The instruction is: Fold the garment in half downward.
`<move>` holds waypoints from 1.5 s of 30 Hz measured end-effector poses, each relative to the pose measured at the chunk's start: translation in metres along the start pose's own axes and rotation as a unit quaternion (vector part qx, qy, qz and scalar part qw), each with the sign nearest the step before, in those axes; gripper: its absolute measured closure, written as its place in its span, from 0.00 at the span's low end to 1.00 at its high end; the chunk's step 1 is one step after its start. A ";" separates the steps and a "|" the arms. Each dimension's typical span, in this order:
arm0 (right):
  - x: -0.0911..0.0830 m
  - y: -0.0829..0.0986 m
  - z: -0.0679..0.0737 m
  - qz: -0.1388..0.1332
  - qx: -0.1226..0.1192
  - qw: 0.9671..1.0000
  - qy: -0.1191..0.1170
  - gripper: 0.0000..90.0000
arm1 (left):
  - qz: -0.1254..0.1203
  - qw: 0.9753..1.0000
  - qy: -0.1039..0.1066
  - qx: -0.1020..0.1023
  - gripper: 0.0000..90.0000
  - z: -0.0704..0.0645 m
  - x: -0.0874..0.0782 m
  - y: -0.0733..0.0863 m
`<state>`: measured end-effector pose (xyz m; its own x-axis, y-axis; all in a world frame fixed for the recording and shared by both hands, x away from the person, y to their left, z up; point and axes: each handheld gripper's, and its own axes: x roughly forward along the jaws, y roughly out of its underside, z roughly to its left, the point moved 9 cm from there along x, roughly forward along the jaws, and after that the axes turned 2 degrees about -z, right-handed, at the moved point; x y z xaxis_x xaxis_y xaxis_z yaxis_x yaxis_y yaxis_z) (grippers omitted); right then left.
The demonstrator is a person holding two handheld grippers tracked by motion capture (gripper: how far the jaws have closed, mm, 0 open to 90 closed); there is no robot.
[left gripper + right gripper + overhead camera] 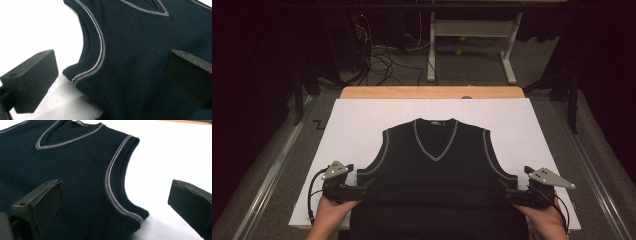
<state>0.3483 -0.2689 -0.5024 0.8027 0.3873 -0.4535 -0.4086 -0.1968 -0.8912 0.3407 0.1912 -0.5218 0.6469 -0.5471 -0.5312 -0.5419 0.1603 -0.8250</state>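
A dark navy sleeveless V-neck vest (434, 165) with grey trim lies flat on the white board (357, 125), neck pointing away from me, hem hanging toward the near edge. My left gripper (362, 190) is at the vest's left side, just below the armhole. In the left gripper view its jaws stand wide apart around the armhole corner (82, 75) of the vest (140, 50). My right gripper (507, 194) sits at the vest's right side below the other armhole. Its jaws are also wide apart, straddling that corner (135, 213) of the vest (75, 165).
The white board rests on a wooden table (432, 92) whose far edge shows beyond it. Behind stand white desk legs (431, 55) and loose cables (382, 60) on the floor. Bare board lies on both sides of the vest.
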 end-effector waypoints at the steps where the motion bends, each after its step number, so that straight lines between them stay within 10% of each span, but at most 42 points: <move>1: 0.002 -0.001 -0.001 -0.001 0.001 1.000 0.000 0.00 | -0.002 1.000 0.003 -0.004 0.00 0.000 0.000 -0.001; 19: 0.048 -0.035 -0.019 0.016 -0.008 1.000 0.016 0.01 | -0.009 1.000 -0.015 0.010 0.00 0.015 0.025 -0.046; 36: 0.112 -0.067 -0.033 0.053 0.001 0.998 0.026 0.03 | 0.028 0.998 -0.027 -0.050 0.00 0.055 0.091 -0.098; 41: 0.132 -0.071 -0.032 0.069 -0.005 0.997 0.029 0.08 | 0.069 0.995 -0.030 -0.066 0.00 0.058 0.109 -0.096; 45: 0.149 -0.067 -0.032 0.097 0.014 0.995 0.030 0.17 | 0.120 0.987 -0.040 -0.100 0.17 0.061 0.125 -0.086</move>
<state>0.5087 -0.2265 -0.5102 0.7319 0.2898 -0.6167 -0.5695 -0.2368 -0.7871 0.5008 0.1593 -0.5285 0.5224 -0.4449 -0.7274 -0.7747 0.1087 -0.6229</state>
